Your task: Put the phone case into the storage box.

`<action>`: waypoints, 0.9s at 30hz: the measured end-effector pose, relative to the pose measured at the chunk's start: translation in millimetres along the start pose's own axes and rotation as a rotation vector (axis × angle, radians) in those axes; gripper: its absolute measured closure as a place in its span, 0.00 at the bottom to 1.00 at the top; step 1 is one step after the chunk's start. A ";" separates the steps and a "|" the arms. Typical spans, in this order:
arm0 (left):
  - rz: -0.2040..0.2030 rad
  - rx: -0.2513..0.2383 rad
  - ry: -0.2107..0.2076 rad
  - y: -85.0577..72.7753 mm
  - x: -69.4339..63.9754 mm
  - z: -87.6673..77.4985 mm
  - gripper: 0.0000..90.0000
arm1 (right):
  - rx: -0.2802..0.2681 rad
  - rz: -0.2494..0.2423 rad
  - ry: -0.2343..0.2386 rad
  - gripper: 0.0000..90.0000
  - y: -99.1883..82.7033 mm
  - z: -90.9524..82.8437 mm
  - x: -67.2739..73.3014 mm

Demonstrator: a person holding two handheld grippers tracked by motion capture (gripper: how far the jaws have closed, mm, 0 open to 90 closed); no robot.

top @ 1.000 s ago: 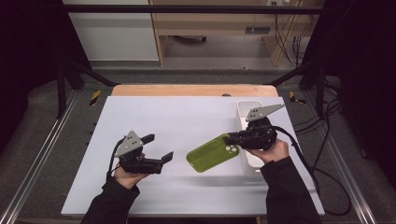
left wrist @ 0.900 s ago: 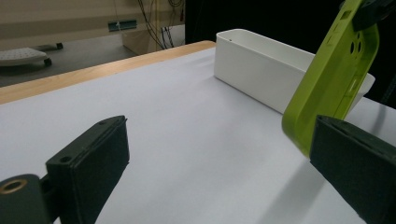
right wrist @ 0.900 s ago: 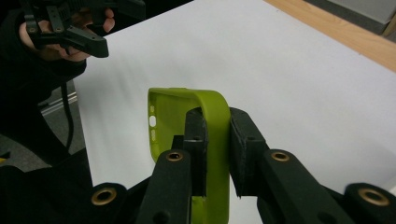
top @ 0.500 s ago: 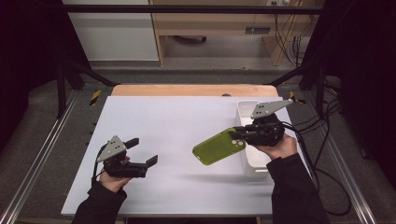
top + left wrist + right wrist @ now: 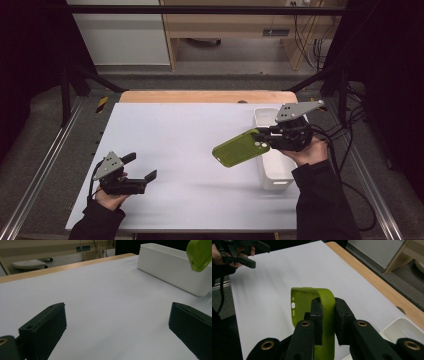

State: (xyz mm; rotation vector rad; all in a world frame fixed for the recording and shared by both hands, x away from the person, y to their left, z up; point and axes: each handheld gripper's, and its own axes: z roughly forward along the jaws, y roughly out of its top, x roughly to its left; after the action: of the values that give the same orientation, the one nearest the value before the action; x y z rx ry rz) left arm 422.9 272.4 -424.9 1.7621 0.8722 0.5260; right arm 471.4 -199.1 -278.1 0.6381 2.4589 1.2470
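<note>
Right gripper (image 5: 264,138) holds the case (image 5: 240,148) clamped at one end, raised off the sheet (image 5: 190,140) beside the bin (image 5: 272,170). Left gripper (image 5: 140,167) stands wide, jaws apart with nothing between them, low over the near left part of the sheet and well apart from the case.

Surface: a white matte sheet covers the table; a strip of pale wood (image 5: 200,96) shows along its far edge. Dark mat and metal rails flank both sides. Beyond stand a white cabinet (image 5: 120,35) and a wooden desk (image 5: 235,30).

Case position: in the right gripper view the case (image 5: 312,305) runs forward from the jaws, which pinch one wall. In the left gripper view its rounded corner (image 5: 200,253) hangs above the bin (image 5: 170,270).

Materials: the bin is a white, smooth, rectangular tub with straight walls. The case is a thin green shell with rounded corners and small cut-outs along one side. The jaws are black blocks with brass-coloured fittings.
</note>
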 end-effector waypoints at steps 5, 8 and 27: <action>-0.006 -0.003 0.025 -12.7 8.9 -6.6 0.01 | 0.013 -0.024 -0.026 0.88 4.7 -3.0 -0.6; -0.013 -0.013 0.027 -18.5 12.6 -8.9 0.01 | 0.022 -0.032 -0.036 0.88 7.3 -4.2 -1.6; -0.035 -0.015 0.043 -33.8 18.9 -8.2 0.01 | 0.048 -0.172 -0.123 0.88 29.8 -9.1 -5.1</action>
State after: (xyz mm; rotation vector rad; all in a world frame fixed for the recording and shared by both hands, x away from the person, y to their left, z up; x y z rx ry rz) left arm 418.8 298.0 -454.8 1.7243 0.9253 0.5473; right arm 478.9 -192.4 -248.1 0.4883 2.3917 1.0546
